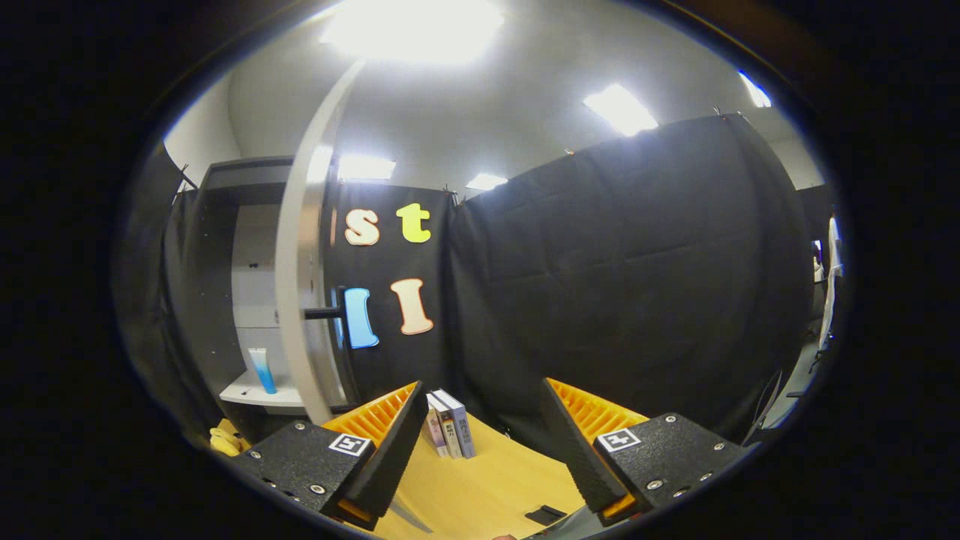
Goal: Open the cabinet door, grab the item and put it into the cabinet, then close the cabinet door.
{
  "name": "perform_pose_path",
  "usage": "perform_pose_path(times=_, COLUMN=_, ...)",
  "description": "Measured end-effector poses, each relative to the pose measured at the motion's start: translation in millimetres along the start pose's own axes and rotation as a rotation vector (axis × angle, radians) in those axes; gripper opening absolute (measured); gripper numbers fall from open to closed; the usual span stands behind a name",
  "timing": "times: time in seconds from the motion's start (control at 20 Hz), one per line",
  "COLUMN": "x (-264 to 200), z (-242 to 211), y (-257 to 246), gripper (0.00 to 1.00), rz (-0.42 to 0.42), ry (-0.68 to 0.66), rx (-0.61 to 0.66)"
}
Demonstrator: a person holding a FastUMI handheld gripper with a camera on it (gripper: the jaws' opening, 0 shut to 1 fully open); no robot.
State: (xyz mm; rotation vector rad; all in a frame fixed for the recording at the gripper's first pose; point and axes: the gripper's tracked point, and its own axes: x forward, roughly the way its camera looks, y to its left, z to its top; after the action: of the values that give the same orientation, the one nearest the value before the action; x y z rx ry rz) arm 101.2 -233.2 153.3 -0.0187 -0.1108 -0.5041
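- Spread wide, the claw [480,442] holds nothing; both fingers hang over a wooden table [487,487] with open air between them.
- Just ahead of the left finger, a few books [450,424] stand upright and close together on the table, spines facing the camera.
- Beyond the left finger and off to that side stands the cabinet [225,285], dark outside and pale inside.
- Its cabinet door [300,255] is swung open and is seen nearly edge-on, as a tall pale curved strip running from near the ceiling down to the height of the fingers.
- On that door, a dark handle [324,312] sticks out sideways about halfway up.
- Inside the cabinet, a small tube [262,370] with a white top and blue lower part stands upright on a white shelf [251,394], near the shelf's front edge and just beside the open door.
- Something yellow [223,439] lies low beside the left finger, below the shelf; what it is cannot be told.
- A small flat dark object [545,514] lies on the table between the fingers, closer to the right one.
- Black cloth [637,285] hangs as the booth wall beyond the fingers, behind the table and the books.
- Bright ceiling lights [412,26] glare overhead.
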Motion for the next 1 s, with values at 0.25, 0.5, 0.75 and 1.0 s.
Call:
perform_pose_path(times=0.25, x=44, z=-9, y=21, gripper=0.95, rz=0.014, ry=0.044, rx=0.0)
perform_pose_path(times=0.5, x=41, z=-8, y=39, gripper=0.89, rz=0.018, ry=0.034, rx=-0.039)
perform_pose_path(times=0.75, x=24, z=-7, y=64, gripper=0.88, rz=0.064, ry=0.03, rx=-0.048)
perform_pose_path(times=1.0, x=-5, z=-15, y=119, gripper=0.88, rz=0.187, ry=0.044, rx=-0.018)
